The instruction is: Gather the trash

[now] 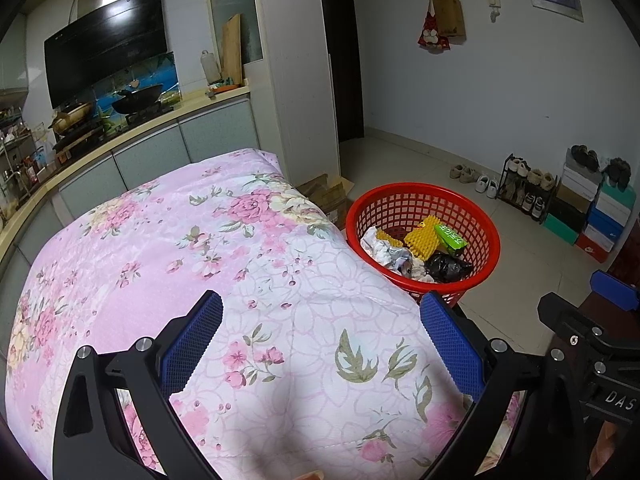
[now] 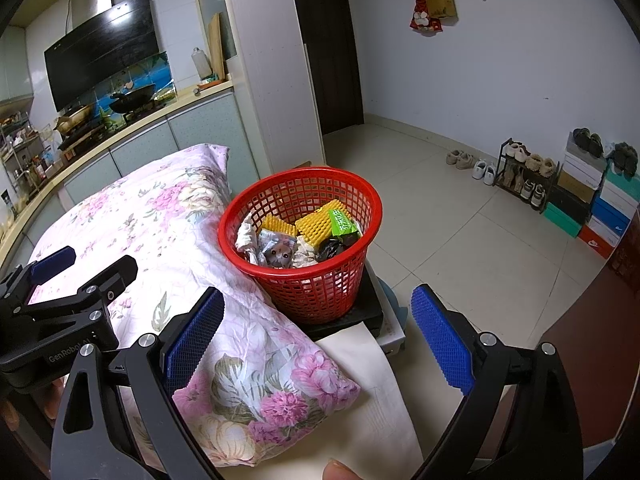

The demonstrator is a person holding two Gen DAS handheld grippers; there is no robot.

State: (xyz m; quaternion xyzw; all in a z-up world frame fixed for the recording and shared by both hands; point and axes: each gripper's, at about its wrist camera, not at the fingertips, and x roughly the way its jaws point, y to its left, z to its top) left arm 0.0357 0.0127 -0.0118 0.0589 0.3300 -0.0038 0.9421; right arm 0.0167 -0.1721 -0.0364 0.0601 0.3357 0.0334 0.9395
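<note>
A red mesh basket [image 2: 352,196] stands on a black box beside a pink floral quilt [image 2: 160,232]. It holds trash: yellow foam netting [image 2: 316,224], a green wrapper [image 2: 341,222], a black bag [image 2: 332,249] and crumpled paper [image 2: 246,236]. The basket also shows in the left wrist view [image 1: 488,236], past the quilt [image 1: 200,248]. My left gripper [image 1: 320,344] is open and empty over the quilt. My right gripper [image 2: 316,336] is open and empty just short of the basket. The left gripper also shows at the left of the right wrist view [image 2: 86,268].
A kitchen counter [image 2: 132,128] with a wok and range hood runs along the left. A shoe rack [image 2: 524,176] and stacked shoe boxes [image 2: 592,208] stand by the right wall. Tiled floor [image 2: 460,216] lies beyond the basket. A white cloth [image 2: 372,380] lies under the quilt's corner.
</note>
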